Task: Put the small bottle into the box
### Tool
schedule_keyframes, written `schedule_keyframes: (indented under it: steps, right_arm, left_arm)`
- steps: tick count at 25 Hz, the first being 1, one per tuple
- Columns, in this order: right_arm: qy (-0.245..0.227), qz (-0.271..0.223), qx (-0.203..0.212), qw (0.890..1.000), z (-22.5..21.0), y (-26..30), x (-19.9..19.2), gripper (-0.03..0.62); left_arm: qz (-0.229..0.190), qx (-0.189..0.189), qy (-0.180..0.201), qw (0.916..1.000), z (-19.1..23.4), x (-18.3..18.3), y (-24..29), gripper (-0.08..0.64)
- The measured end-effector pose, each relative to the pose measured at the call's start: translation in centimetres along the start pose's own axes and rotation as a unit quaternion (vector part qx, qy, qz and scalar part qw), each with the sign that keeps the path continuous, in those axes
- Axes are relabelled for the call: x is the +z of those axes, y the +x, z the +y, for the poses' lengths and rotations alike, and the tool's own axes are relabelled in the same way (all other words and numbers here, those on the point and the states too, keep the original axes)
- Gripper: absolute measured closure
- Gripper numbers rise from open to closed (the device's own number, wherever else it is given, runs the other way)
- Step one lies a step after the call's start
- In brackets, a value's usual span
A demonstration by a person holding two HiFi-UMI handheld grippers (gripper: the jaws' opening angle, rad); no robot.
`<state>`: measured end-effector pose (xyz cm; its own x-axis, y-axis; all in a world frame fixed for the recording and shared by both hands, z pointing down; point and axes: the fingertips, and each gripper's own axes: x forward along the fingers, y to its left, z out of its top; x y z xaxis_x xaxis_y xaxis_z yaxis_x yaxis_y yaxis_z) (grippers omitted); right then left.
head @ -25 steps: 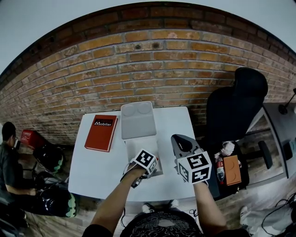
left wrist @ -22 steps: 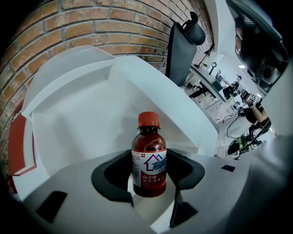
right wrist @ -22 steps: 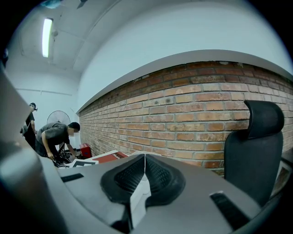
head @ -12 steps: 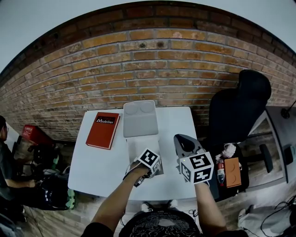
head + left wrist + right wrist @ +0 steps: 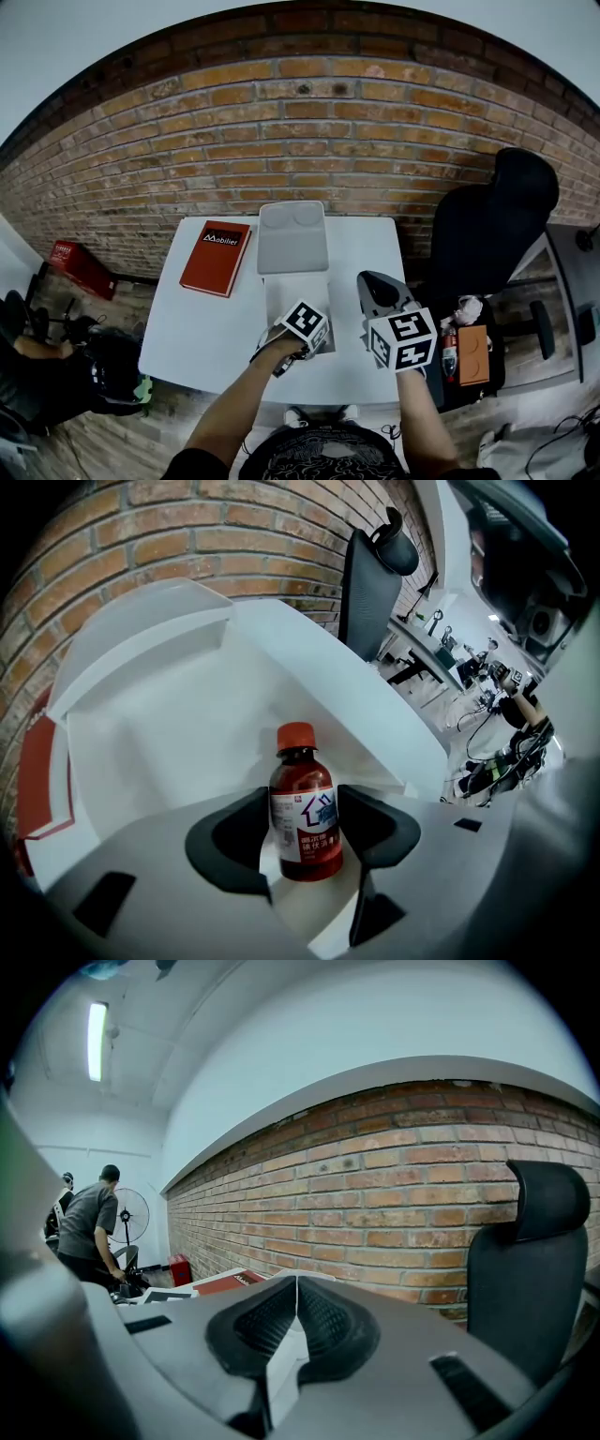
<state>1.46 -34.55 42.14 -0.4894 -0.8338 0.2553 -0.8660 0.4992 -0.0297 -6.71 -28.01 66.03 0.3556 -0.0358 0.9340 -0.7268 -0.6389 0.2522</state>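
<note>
On your one table (image 5: 187,328), with one open box (image 5: 294,292) beside one red book (image 5: 217,258), your left tongs (image 5: 305,827) grasp the single small bottle (image 5: 303,808) upright within the box's walls, so only the release seems left, while your right tongs (image 5: 296,1321) are clenched on nothing.
</note>
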Motion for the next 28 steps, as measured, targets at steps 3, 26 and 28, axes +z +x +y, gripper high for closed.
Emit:
schedule_keyframes:
  steps: [3, 26, 28]
  right_arm:
    - [0.000, 0.001, 0.005, 1.000, 0.3, 0.2, 0.0, 0.571]
    - [-0.009, -0.001, 0.046, 0.999, 2.1, 1.9, 1.0, 0.571]
    - [-0.011, -0.003, 0.048, 0.999, 2.2, 2.0, 1.2, 0.571]
  left_arm:
    - [-0.014, 0.006, 0.003, 0.9999, 0.2, 0.5, -0.7, 0.314]
    - [-0.205, 0.074, -0.064, 0.9740, 5.2, 4.2, -12.4, 0.350]
    - [-0.223, 0.083, -0.070, 0.9688, 5.8, 4.3, -13.7, 0.353]
